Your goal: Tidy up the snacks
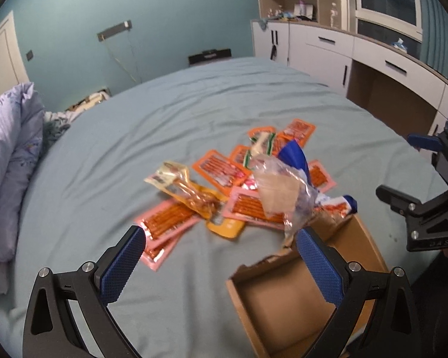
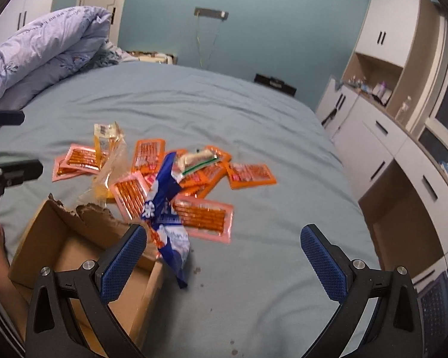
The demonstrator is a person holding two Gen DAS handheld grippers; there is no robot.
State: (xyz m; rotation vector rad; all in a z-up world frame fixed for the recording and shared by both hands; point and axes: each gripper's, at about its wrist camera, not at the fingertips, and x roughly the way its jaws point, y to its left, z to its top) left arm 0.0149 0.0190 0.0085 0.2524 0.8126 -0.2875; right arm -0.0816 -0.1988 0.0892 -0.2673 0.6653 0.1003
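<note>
A pile of snack packets [image 1: 224, 191] lies on the blue bed sheet: orange and pink packets of sticks, a yellow packet [image 1: 194, 194], a clear plastic bag [image 1: 280, 191] and a blue-white bag [image 2: 164, 217]. An open, empty cardboard box [image 1: 271, 301] with a torn flap sits in front of the pile; it also shows in the right wrist view [image 2: 74, 256]. My left gripper [image 1: 221, 268] is open and empty, above the sheet and box edge. My right gripper [image 2: 224, 265] is open and empty, right of the box, its left finger [image 2: 125, 262] near the blue-white bag.
A folded lilac duvet [image 2: 44, 50] lies at the far left of the bed. White cabinets and drawers [image 1: 343, 56] run along the right side. The bed sheet [image 2: 254, 113] stretches behind the pile. A laptop [image 2: 439, 307] sits low right.
</note>
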